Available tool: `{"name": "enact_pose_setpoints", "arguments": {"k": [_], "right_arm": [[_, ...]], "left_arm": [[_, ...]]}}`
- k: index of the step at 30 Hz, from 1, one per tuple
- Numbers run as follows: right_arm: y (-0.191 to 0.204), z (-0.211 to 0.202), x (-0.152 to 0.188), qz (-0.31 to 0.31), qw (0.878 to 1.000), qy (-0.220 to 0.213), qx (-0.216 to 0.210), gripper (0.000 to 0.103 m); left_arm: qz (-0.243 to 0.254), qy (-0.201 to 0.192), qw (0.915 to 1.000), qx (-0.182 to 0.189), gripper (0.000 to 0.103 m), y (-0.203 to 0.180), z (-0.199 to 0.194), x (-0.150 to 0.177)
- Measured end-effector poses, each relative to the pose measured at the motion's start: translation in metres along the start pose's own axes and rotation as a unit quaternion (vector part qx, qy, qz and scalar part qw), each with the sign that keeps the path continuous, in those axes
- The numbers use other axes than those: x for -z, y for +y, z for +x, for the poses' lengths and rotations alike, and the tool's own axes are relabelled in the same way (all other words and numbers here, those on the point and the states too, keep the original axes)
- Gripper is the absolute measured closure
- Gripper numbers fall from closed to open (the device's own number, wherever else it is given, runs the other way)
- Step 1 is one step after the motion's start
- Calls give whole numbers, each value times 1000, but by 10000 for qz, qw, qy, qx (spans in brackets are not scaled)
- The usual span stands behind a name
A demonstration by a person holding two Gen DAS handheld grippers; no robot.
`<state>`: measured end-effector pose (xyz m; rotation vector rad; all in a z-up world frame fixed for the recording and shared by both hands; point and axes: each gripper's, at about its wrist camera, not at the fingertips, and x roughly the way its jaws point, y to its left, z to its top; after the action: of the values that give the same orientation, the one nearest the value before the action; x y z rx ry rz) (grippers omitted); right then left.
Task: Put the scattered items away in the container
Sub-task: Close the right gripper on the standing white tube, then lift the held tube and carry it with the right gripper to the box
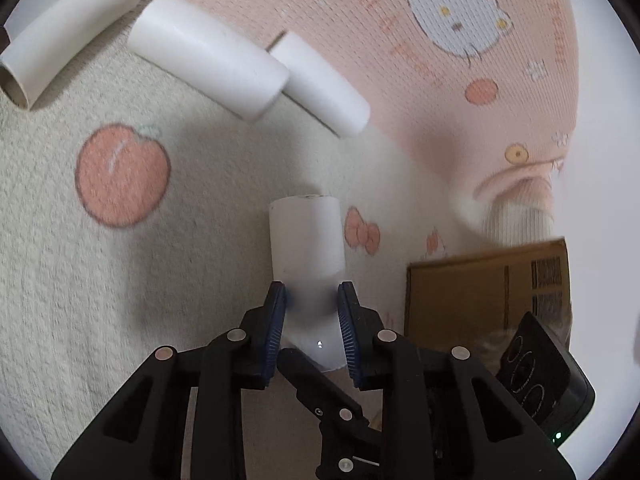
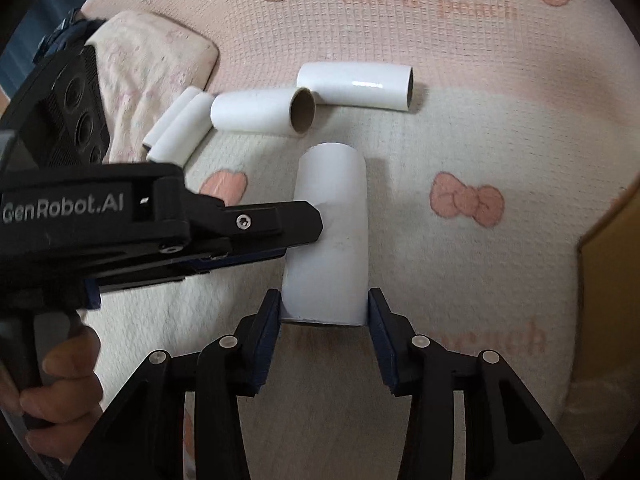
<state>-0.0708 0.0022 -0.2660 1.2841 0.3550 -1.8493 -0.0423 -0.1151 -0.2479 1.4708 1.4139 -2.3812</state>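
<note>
Both claws meet on 1 white cardboard tube lying on a pink and cream blanket. The left claw pinches it narrowly, and the right claw brackets its near end. 4 more tubes lie beyond. A cardboard box sits just beside.

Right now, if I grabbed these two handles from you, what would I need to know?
Left gripper: pinching the nearest white tube.
Right gripper: its fingers flank that tube's near end; I cannot tell whether they press on it.
Four more tubes lie loose farther back on the blanket.
The cardboard box sits on the right; its inside is out of view.
Done: nothing that shows here.
Left: get this tube into the box, probably with one gripper alone, then the other four.
</note>
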Motion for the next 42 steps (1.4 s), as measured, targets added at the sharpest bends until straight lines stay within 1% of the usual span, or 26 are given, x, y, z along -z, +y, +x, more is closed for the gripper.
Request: {"name": "enact_pose_setpoints", "arguments": {"k": [5, 8, 12, 14, 17, 21, 24, 31, 36, 42], "right_arm": [[11, -11, 18, -383, 9987, 202, 266, 62], [10, -11, 20, -526, 9972, 398, 344, 62], [2, -12, 16, -241, 9992, 283, 140, 62], [-3, -10, 12, -76, 9995, 281, 74, 61], [-7, -4, 9, -44, 9995, 298, 66, 61], [-8, 8, 5, 13, 9993, 378, 43, 61], [-4, 9, 4, -140, 9992, 359, 116, 60], [0, 3, 7, -192, 9990, 396, 82, 60], [5, -17, 12, -335, 9990, 234, 200, 60], [13, -59, 10, -355, 9987, -183, 324, 61]], "left_arm": [[338, 102, 9992, -172, 70, -12, 5, 10], [285, 162, 9993, -155, 70, -11, 7, 12], [13, 192, 9998, -25, 70, -5, 9, 8], [-200, 217, 9995, 71, 70, -2, 12, 6], [-352, 196, 9991, 166, 70, 1, 14, 3], [-271, 82, 9995, 127, 70, -3, 14, 4], [-181, 47, 9998, 116, 70, -5, 12, 6], [-35, 50, 9999, 148, 70, -12, 4, 14], [151, 36, 9993, 330, 70, -30, -11, 21], [541, -219, 9972, 467, 70, -62, -38, 28]]}}
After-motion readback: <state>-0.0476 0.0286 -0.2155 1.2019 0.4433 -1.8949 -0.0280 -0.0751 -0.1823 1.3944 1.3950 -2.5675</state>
